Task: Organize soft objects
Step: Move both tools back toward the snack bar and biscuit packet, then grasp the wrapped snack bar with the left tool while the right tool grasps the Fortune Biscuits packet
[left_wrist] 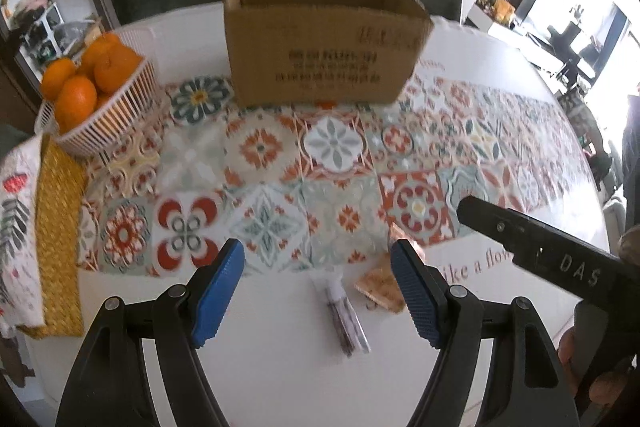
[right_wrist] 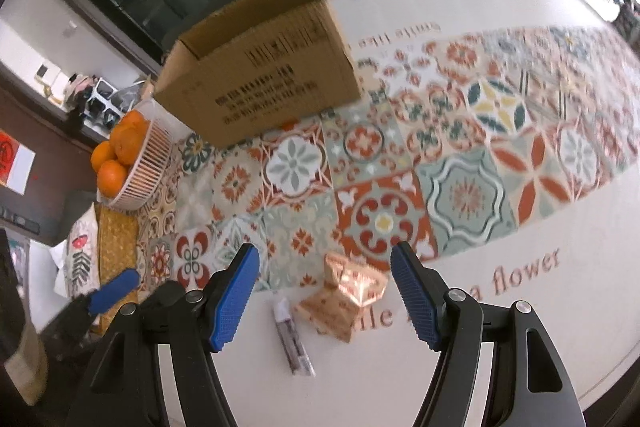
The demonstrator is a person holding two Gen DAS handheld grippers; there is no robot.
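Observation:
A narrow clear sachet with dark contents (left_wrist: 345, 315) and a crinkly tan-and-copper snack packet (left_wrist: 380, 283) lie on the white table near its front edge. Both show in the right wrist view, the sachet (right_wrist: 292, 337) left of the packet (right_wrist: 346, 297). An open cardboard box (left_wrist: 320, 35) stands at the back, also in the right wrist view (right_wrist: 260, 75). My left gripper (left_wrist: 318, 291) is open and empty above the sachet. My right gripper (right_wrist: 324, 293) is open and empty above the packet; its black body (left_wrist: 552, 247) shows at the right in the left wrist view.
A white basket of oranges (left_wrist: 104, 95) stands at the back left, also in the right wrist view (right_wrist: 136, 163). A yellow woven mat (left_wrist: 58, 239) and a printed cloth (left_wrist: 16, 227) lie at the left edge. A tile-patterned runner (left_wrist: 320, 167) crosses the table. Chairs stand behind.

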